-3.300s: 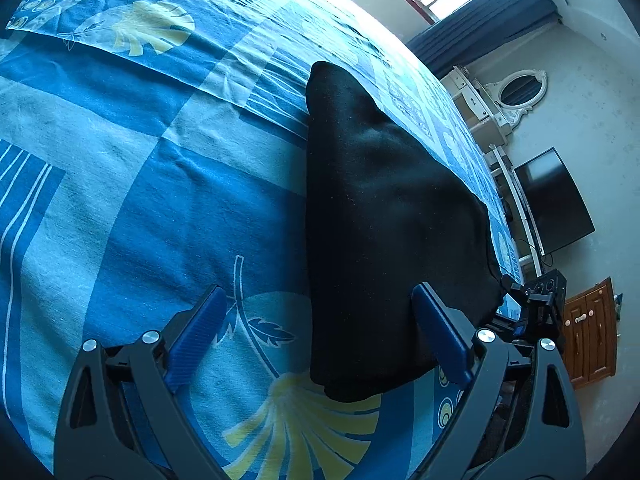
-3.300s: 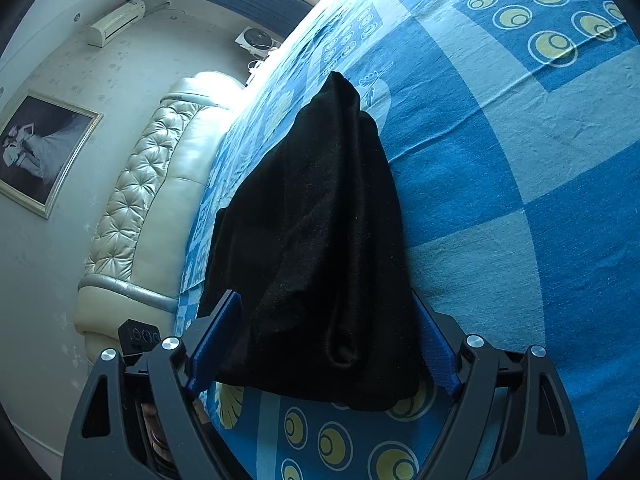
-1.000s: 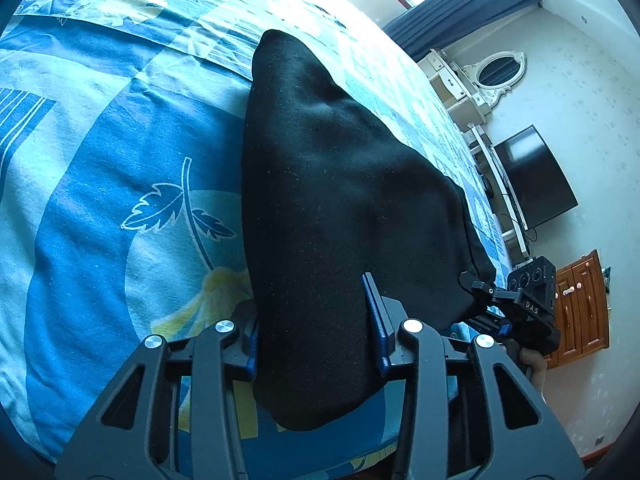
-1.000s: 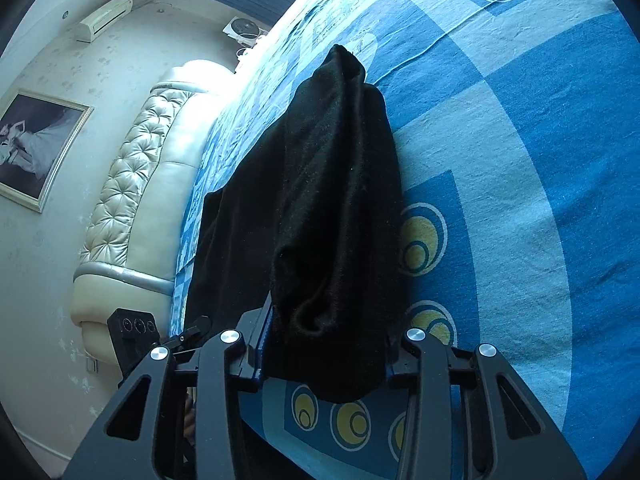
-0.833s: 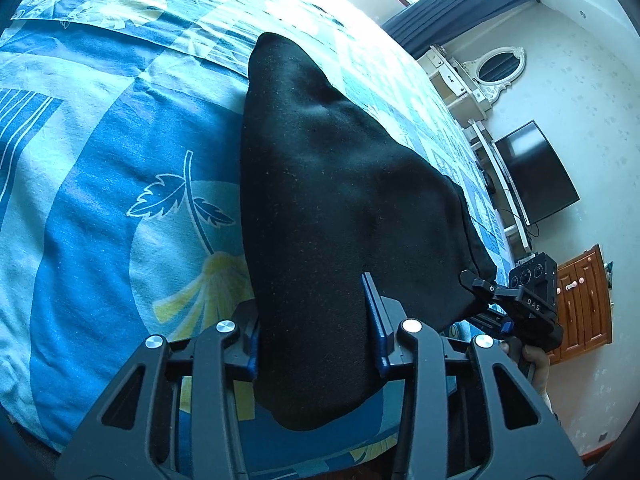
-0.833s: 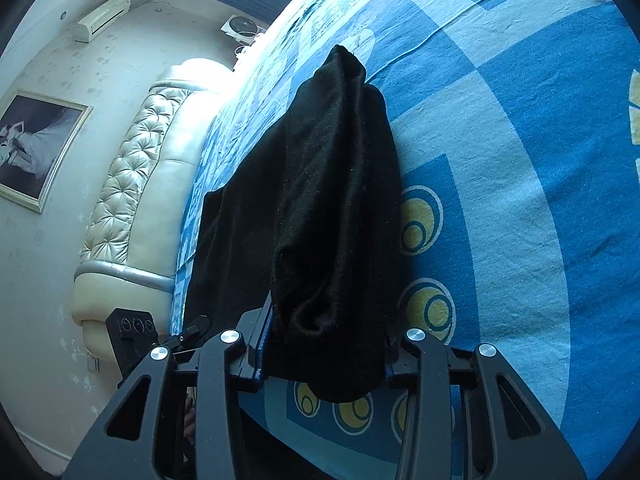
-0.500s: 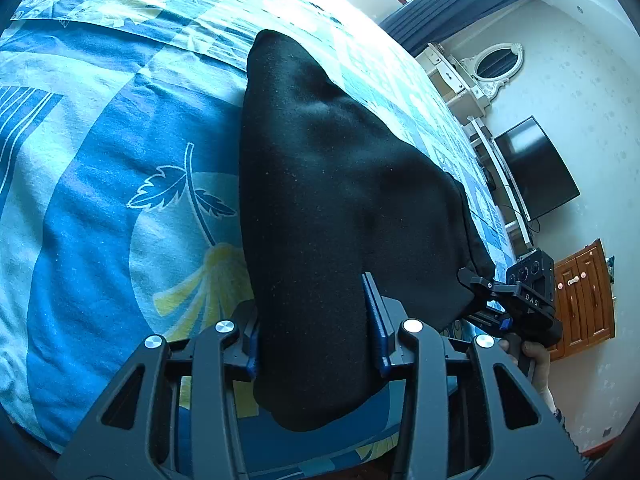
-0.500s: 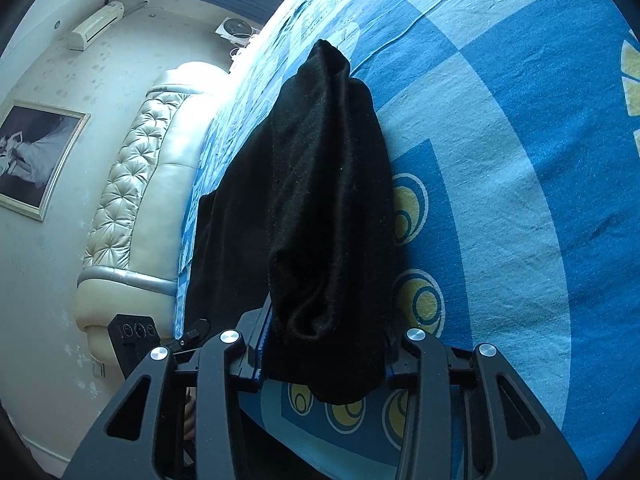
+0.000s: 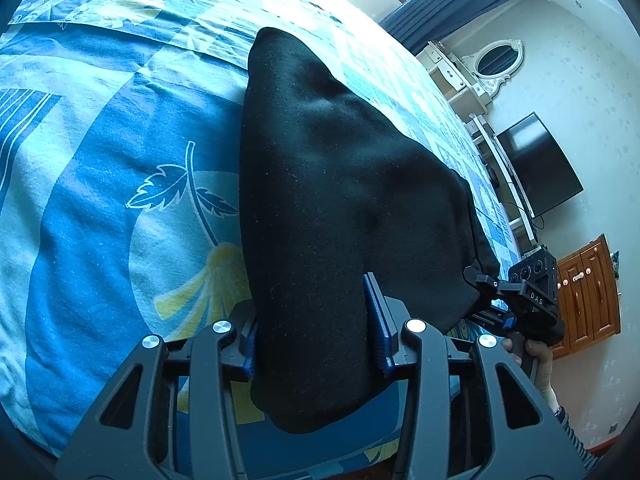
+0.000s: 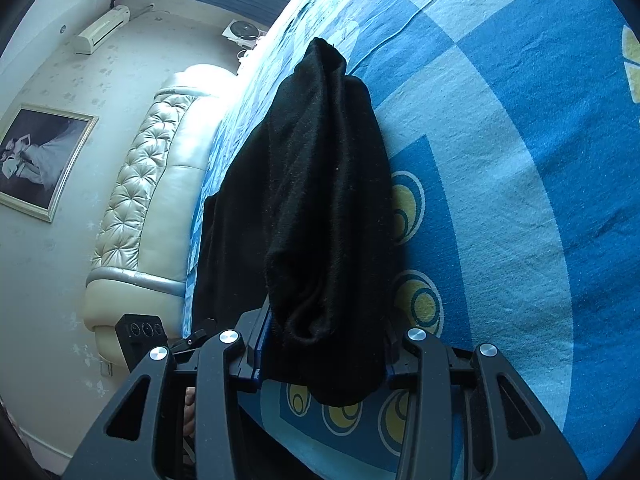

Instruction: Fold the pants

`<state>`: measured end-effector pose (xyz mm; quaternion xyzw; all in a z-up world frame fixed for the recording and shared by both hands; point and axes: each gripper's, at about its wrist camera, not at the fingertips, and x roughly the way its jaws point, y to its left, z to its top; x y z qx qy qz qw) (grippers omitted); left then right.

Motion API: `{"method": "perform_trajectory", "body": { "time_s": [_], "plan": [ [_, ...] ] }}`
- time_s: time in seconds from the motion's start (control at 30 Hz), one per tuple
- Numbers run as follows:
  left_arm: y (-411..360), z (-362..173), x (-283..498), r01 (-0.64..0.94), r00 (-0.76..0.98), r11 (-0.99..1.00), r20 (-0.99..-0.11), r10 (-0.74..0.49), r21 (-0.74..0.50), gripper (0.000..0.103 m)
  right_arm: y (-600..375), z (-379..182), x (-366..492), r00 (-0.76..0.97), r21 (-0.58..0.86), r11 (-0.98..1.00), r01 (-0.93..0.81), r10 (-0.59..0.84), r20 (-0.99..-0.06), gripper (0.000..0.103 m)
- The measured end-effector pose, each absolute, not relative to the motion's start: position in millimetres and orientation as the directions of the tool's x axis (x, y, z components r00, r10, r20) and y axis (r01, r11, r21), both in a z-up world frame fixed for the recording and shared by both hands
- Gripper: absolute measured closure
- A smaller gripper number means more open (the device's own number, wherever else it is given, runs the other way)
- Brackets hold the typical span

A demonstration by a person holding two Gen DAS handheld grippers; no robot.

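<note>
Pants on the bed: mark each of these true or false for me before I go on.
1. The left gripper has its jaws shut on the black pants. True.
2. The right gripper is open and clear of the cloth. False: its jaws clamp a bunched end of the pants.
3. The pants lie on a blue patterned bedsheet. True.
4. The pants are white. False: they are black.
5. A tufted cream headboard shows in the right wrist view. True.
</note>
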<state>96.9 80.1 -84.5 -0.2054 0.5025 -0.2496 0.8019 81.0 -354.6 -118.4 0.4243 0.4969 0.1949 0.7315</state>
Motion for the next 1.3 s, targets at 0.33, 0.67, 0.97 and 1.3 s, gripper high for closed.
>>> {"method": "perform_trajectory", "body": {
  "time_s": [0.33,0.67,0.97,1.3],
  "plan": [
    [81,-89,97,0.188,0.371,0.763,-0.675,-0.638,-0.618,0.028,-364,-123,78,0.454,0.874,0.466,0.139,0.754,-0.475,0.052],
    [51,-67,71,0.206,0.423,0.892,-0.785,-0.452,-0.402,0.013,-370,-109,56,0.459,0.865,0.484,0.132,0.744,-0.486,0.036],
    [41,-54,44,0.165,0.494,0.953,-0.815,-0.303,-0.255,0.01,-354,-92,32,0.404,0.761,0.645,0.063,0.681,-0.611,0.022],
    [21,-42,12,0.185,0.561,0.976,-0.803,-0.202,-0.117,0.007,-335,-80,28,0.406,0.625,0.775,0.089,0.545,-0.734,0.021]
  ]
}}
